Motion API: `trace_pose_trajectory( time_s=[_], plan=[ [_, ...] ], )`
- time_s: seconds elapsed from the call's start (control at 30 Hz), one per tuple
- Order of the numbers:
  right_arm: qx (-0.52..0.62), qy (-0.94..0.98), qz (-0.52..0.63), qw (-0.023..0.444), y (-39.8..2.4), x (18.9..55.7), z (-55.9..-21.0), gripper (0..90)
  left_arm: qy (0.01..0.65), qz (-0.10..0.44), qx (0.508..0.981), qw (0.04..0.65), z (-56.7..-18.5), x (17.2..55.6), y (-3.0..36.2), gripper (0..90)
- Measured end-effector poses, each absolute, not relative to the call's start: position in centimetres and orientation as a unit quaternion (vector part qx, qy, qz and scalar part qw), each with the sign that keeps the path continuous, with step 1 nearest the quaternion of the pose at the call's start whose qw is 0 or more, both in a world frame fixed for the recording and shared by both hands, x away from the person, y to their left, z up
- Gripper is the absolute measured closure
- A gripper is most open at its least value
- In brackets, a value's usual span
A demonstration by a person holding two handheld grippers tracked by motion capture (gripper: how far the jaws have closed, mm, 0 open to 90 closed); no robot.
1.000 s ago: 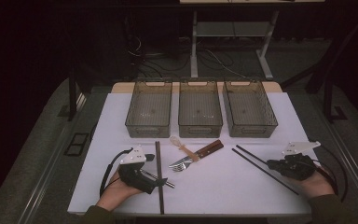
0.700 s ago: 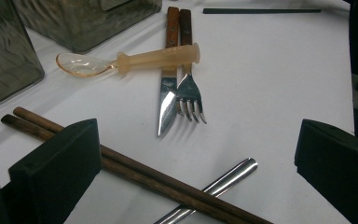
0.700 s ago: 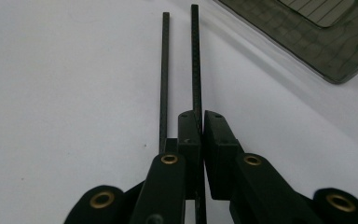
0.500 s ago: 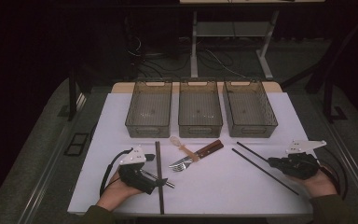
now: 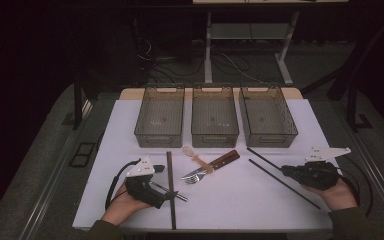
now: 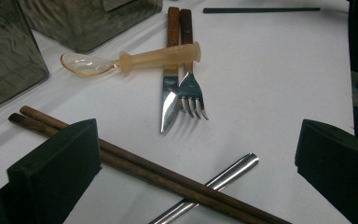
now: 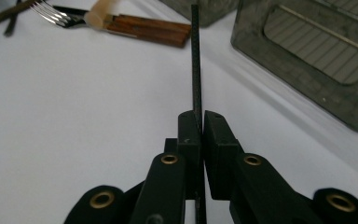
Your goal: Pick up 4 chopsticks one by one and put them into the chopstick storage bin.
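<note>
One black chopstick is clamped between the right gripper's jaws, near the right bin. The left gripper's jaws stand apart over wooden chopsticks on the worktop. No readable writing shows.

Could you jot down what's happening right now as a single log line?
right tool: shut on black chopstick | left tool: open above brown chopsticks | three bins: empty

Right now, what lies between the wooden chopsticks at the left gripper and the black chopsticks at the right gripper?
In the high view, a knife, a fork and a translucent spoon across them lie between the wooden chopsticks and black chopsticks.
</note>
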State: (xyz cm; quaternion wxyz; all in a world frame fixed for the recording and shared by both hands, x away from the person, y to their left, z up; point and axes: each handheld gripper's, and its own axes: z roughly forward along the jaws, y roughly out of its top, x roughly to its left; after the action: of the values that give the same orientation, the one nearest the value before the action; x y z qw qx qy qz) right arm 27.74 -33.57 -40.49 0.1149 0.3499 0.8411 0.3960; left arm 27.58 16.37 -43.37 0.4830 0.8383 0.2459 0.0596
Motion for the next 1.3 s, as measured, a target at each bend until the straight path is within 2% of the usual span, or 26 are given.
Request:
trace_pose_trajectory(
  time_s=[1.3],
  plan=[
    [0.315, 0.833, 0.444, 0.097, -26.6, 31.2, -38.7, 85.2, 0.241, 0.058, 0.839, 0.484, -43.3, 27.4, 15.8, 0.0]
  ],
)
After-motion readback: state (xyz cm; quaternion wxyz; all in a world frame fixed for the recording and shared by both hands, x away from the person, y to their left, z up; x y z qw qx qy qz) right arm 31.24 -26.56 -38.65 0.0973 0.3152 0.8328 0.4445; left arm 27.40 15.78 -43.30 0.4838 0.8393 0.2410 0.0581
